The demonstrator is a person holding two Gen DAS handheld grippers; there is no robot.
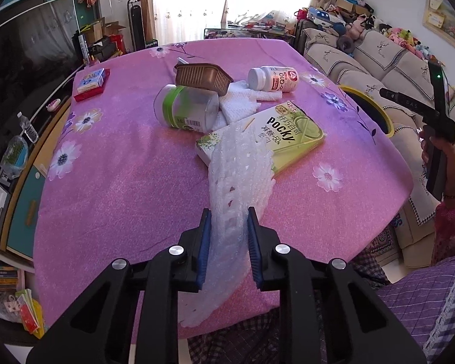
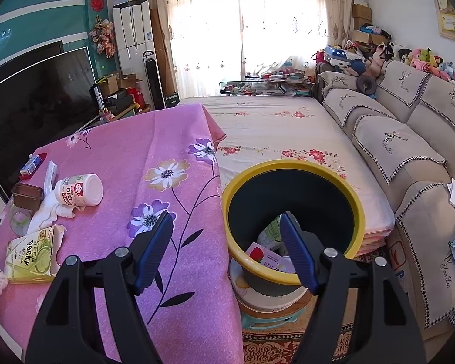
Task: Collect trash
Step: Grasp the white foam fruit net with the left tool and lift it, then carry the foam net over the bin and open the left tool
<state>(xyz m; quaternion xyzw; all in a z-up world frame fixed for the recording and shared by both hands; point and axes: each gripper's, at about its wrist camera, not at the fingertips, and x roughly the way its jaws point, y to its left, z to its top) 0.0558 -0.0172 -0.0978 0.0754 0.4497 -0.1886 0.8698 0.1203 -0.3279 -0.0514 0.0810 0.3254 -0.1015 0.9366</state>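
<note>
Now my left gripper (image 1: 229, 236) pinches a white foam net sleeve (image 1: 239, 176) low in the frame's centre, blue pads pressed into both its sides; its far end drapes over a green Pocky carton (image 1: 291, 139) on the pink flowered tablecloth (image 1: 121, 182). Behind, at upper centre, lie a clear green-labelled jar (image 1: 185, 109), a brown plastic tray (image 1: 201, 77) and a white pill bottle (image 1: 273, 79). My right gripper (image 2: 227, 248) hangs spread and empty over the yellow-rimmed dark bin (image 2: 356, 206), packets inside.
</note>
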